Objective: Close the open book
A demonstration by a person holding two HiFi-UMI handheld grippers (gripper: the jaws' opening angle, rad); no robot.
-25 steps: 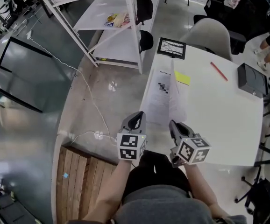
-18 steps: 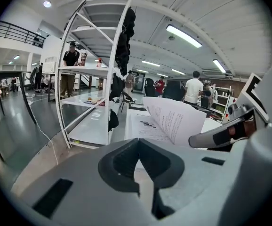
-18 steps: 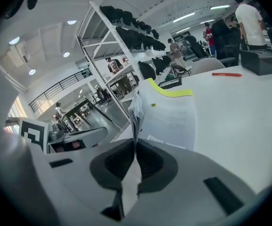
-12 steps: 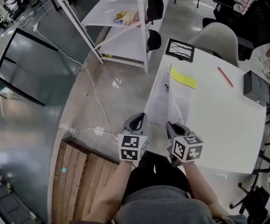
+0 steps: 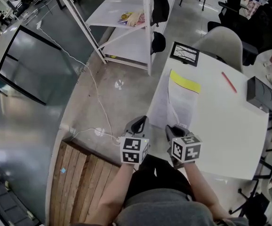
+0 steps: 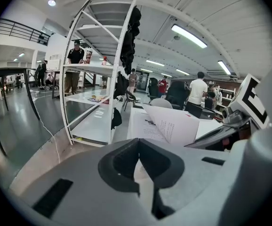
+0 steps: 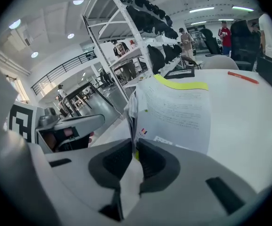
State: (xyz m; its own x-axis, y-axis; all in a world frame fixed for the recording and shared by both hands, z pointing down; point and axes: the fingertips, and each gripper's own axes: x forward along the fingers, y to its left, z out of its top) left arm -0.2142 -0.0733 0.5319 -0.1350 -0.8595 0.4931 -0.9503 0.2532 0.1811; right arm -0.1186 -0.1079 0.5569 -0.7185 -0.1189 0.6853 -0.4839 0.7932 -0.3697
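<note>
The book (image 5: pixel 180 102) lies on the white table (image 5: pixel 220 126), its turned leaves leaning over the left page, a yellow strip (image 5: pixel 185 81) at their far end. My right gripper (image 5: pixel 174 129) is at the book's near edge. In the right gripper view the leaves' edge (image 7: pixel 132 105) still stands between its jaws (image 7: pixel 135 147), which have just been opening; a thin gap shows beside the paper. My left gripper (image 5: pixel 138 122) hovers left of the table's edge, shut with nothing in it (image 6: pixel 139 142). From the left gripper view the book's leaf (image 6: pixel 173 126) curves up off the table.
A framed picture (image 5: pixel 185 53), a red pen (image 5: pixel 228 82) and a black box (image 5: pixel 258 93) lie further out on the table. A grey chair (image 5: pixel 219 41) stands behind it. A white shelf rack (image 5: pixel 126 22) and a wooden pallet (image 5: pixel 84 182) are on the left.
The raised leaves have swung leftwards and down over the left page, and the yellow strip now lies on top. My right gripper has sunk and rolled with them. The left gripper has stayed put.
</note>
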